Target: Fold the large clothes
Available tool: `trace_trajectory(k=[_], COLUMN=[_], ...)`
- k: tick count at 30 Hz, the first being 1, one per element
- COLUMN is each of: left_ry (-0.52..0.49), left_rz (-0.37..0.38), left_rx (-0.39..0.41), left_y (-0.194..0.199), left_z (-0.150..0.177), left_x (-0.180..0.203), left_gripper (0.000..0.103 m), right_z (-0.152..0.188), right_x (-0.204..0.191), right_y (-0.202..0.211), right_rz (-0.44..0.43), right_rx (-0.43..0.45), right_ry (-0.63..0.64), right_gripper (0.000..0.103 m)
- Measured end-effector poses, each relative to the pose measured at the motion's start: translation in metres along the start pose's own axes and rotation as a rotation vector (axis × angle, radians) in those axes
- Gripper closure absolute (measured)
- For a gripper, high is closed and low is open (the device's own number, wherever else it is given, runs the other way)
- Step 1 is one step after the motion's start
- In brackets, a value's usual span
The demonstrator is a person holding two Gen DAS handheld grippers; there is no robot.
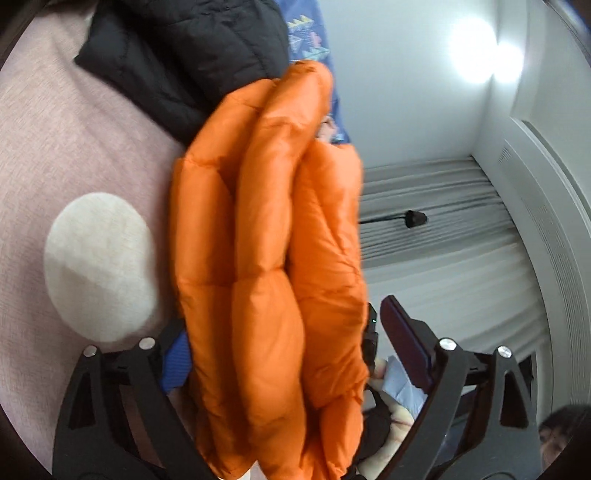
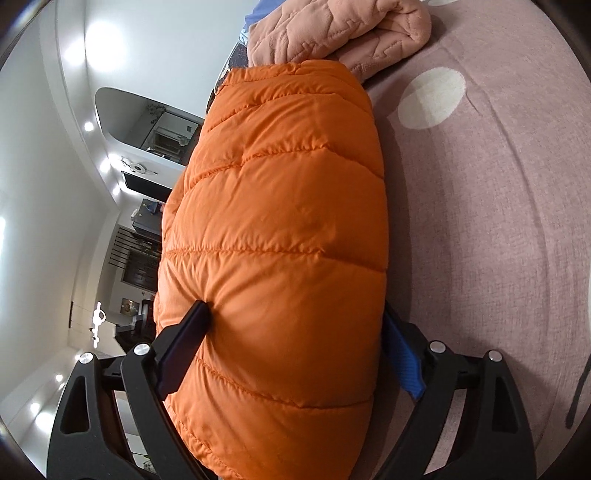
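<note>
An orange puffer jacket (image 1: 266,258) is folded into a thick bundle on the pink bed cover (image 1: 55,147). In the left wrist view my left gripper (image 1: 288,354) stands wide around the bundle's layered edge; its right finger (image 1: 410,343) is clear of the fabric, its blue-padded left finger (image 1: 177,365) is against it. In the right wrist view the jacket (image 2: 280,240) fills the gap of my right gripper (image 2: 299,328); the dark left finger (image 2: 184,339) presses a dent into it and the blue-padded right finger (image 2: 402,362) is against its other side.
A black puffer jacket (image 1: 177,55) lies beyond the orange one in the left wrist view. A folded pink quilted garment (image 2: 332,33) lies behind it in the right wrist view. The bed cover (image 2: 498,240) has pale round spots. Walls, curtains and ceiling lights surround the bed.
</note>
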State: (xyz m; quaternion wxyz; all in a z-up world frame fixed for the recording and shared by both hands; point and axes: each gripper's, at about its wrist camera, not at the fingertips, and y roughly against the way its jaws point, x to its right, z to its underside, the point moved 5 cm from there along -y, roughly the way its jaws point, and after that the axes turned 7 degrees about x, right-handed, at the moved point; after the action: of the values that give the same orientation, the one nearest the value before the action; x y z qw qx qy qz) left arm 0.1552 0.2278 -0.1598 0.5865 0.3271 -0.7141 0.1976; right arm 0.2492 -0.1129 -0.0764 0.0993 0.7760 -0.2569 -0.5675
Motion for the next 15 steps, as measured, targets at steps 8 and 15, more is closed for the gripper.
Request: trace_trajectory(k=[8, 15], left_ry=[-0.147, -0.04], left_rz=[-0.194, -0.103], left_rx=[-0.122, -0.133], left_y=[-0.044, -0.049], left_z=[0.02, 0.027], left_x=[0.011, 0.001], left_gripper=[0.01, 0.05], right_z=[-0.004, 0.002], right_x=[-0.006, -0.013], right_y=[-0.009, -0.005], right_rz=[-0.032, -0.065], right_rx=[-0.025, 0.007], right_ry=[-0.013, -0.034], right_gripper=[0.014, 0.041])
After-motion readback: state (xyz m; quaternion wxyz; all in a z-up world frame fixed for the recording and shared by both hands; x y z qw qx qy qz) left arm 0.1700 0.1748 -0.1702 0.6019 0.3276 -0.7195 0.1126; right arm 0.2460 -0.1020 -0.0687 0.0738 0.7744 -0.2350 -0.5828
